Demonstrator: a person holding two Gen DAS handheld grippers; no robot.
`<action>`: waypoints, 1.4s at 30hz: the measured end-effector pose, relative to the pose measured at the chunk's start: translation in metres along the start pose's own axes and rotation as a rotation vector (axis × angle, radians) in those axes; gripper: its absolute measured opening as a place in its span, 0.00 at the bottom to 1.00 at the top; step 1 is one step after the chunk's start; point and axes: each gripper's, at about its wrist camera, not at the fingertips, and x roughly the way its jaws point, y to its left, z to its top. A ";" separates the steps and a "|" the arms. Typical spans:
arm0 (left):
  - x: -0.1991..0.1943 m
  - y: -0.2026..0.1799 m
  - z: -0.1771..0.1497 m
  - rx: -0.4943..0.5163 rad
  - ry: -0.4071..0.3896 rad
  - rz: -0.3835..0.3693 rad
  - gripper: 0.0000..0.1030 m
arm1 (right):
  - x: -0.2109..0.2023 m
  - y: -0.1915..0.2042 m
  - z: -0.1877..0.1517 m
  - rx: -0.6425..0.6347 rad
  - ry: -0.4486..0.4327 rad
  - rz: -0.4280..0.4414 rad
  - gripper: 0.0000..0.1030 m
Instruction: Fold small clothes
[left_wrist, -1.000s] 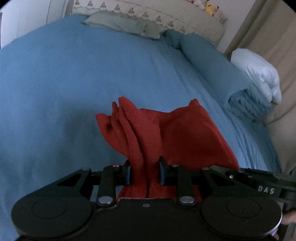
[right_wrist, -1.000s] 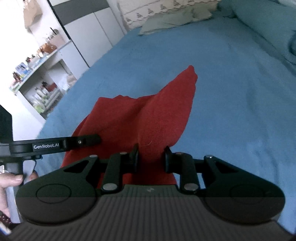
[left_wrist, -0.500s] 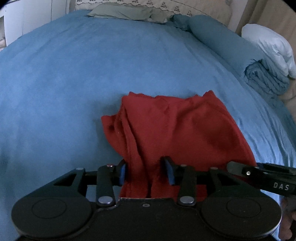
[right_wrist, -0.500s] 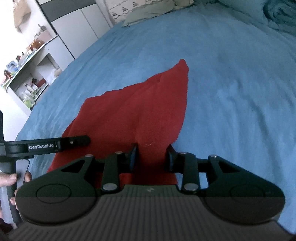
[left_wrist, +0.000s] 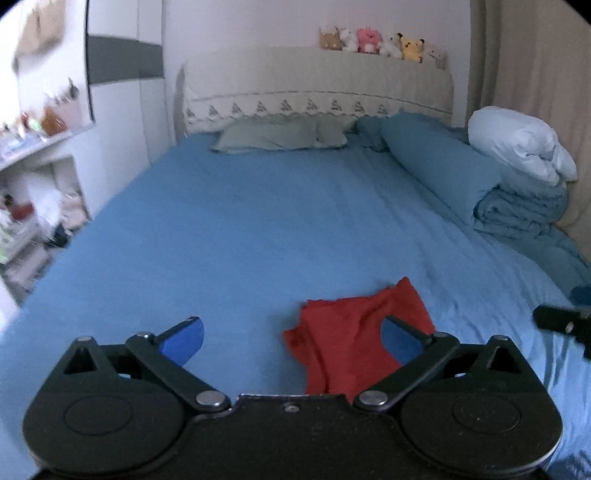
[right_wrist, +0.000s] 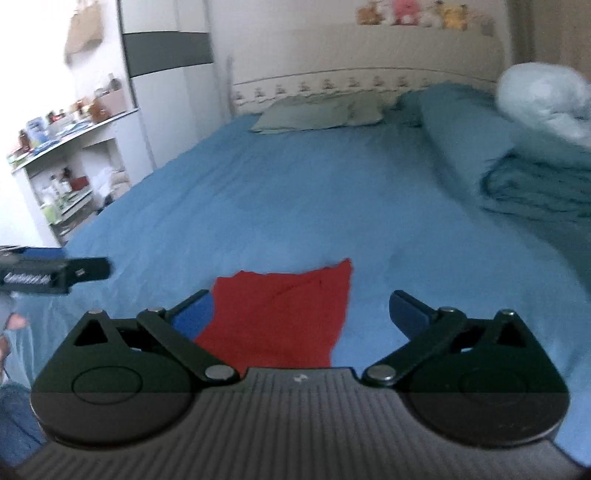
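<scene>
A small red garment (left_wrist: 347, 339) lies folded on the blue bed sheet (left_wrist: 258, 229), near the bed's front edge. It also shows in the right wrist view (right_wrist: 280, 314), flat with one far corner pointed. My left gripper (left_wrist: 291, 339) is open and empty, raised above the garment's left side. My right gripper (right_wrist: 301, 314) is open and empty, above the garment's near edge. The left gripper's body (right_wrist: 48, 275) shows at the left of the right wrist view.
A rolled blue duvet (left_wrist: 461, 173) and a pale blue pillow (left_wrist: 517, 144) lie along the bed's right side. A grey-green pillow (left_wrist: 280, 136) lies at the headboard. White shelves (right_wrist: 66, 173) with clutter stand left of the bed.
Both grippers opened and let go of the red garment. Both lifted and pulled back, so the garment now lies flat on the sheet and the headboard is in view.
</scene>
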 end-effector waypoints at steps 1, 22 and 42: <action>-0.013 -0.001 -0.003 0.007 0.000 0.017 1.00 | -0.015 0.005 0.002 0.000 0.000 -0.030 1.00; -0.089 -0.024 -0.094 0.021 0.119 0.023 1.00 | -0.113 0.042 -0.097 0.023 0.181 -0.249 1.00; -0.092 -0.036 -0.093 0.055 0.085 0.015 1.00 | -0.112 0.044 -0.101 0.035 0.199 -0.242 1.00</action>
